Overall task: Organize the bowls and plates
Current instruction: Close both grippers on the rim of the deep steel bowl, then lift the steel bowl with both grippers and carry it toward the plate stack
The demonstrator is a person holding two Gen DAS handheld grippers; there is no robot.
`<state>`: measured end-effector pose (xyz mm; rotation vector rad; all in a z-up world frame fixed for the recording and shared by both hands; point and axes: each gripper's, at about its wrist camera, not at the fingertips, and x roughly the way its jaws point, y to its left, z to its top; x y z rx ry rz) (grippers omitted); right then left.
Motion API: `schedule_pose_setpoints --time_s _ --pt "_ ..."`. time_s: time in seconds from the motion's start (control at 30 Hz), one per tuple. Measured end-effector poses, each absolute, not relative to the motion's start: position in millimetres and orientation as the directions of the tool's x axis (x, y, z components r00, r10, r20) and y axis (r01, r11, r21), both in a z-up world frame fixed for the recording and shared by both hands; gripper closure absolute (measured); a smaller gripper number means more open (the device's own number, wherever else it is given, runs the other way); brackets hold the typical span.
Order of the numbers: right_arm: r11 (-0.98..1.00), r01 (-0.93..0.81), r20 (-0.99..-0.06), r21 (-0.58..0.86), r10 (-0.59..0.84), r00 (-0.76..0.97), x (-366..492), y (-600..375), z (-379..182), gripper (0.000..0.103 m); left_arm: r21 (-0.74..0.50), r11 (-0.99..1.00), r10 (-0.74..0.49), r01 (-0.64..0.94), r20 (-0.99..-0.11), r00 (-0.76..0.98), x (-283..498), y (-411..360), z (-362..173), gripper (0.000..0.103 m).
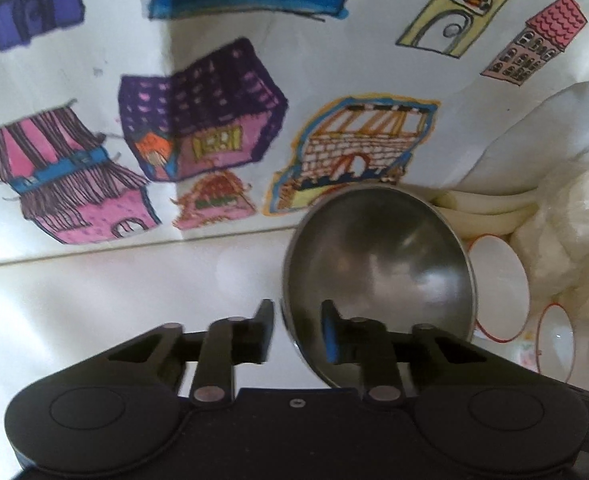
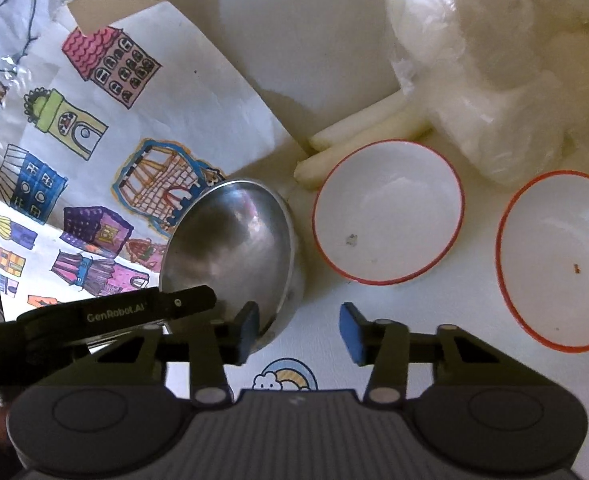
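Now | step: my left gripper [image 1: 297, 330] pinches the steel bowl [image 1: 378, 276] rim, tilted on the table [image 1: 114, 300] | my right gripper [image 2: 299, 330] half-spread, holds nothing | next: probably lift it into the red-rimmed bowl [image 2: 388, 212] just beside.

My left gripper [image 1: 297, 334] angles steeply down, jaws nearly closed, while my right gripper [image 2: 299, 330] tilts down, jaws apart.

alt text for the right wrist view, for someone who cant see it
The right tongs stand apart over a white table, gripping nothing, beside a tilted steel bowl held by the left tongs. Two red-rimmed white bowls sit right, a drawing of houses left.
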<state>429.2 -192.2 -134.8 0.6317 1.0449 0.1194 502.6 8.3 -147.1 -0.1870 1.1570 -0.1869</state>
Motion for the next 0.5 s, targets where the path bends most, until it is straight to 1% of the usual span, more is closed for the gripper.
schedule_pose_setpoints --time_s 0.03,0.1,0.13,0.33,0.5 --pt "0.818 0.191 -0.768 0.542 0.39 0.509 430.7 -191.6 -135.2 0.063 -0.243 0.969 -0.243 0.049 -0.888 0.391 501.6 8.2 -148.0 0.085" --pt "0.821 0.179 -0.768 0.542 0.397 0.503 432.4 -190.4 -135.2 0.074 -0.258 0.965 -0.256 0.048 -0.885 0.39 499.5 8.7 -149.4 0.088" --pt "0.824 0.173 -0.769 0.54 0.399 0.499 432.6 -189.8 -134.5 0.077 -0.267 0.962 -0.264 0.047 -0.882 0.391 497.5 9.5 -149.2 0.088" --pt "0.848 0.114 -0.777 0.517 0.409 0.479 418.6 -188.1 -127.2 0.077 -0.257 0.963 -0.265 0.074 -0.88 0.394 474.6 5.0 -141.8 0.088" --pt "0.858 0.073 -0.776 0.508 0.419 0.471 386.5 -200.2 -111.8 0.077 -0.271 0.955 -0.297 0.122 -0.871 0.391 444.1 -13.6 -129.9 0.088"
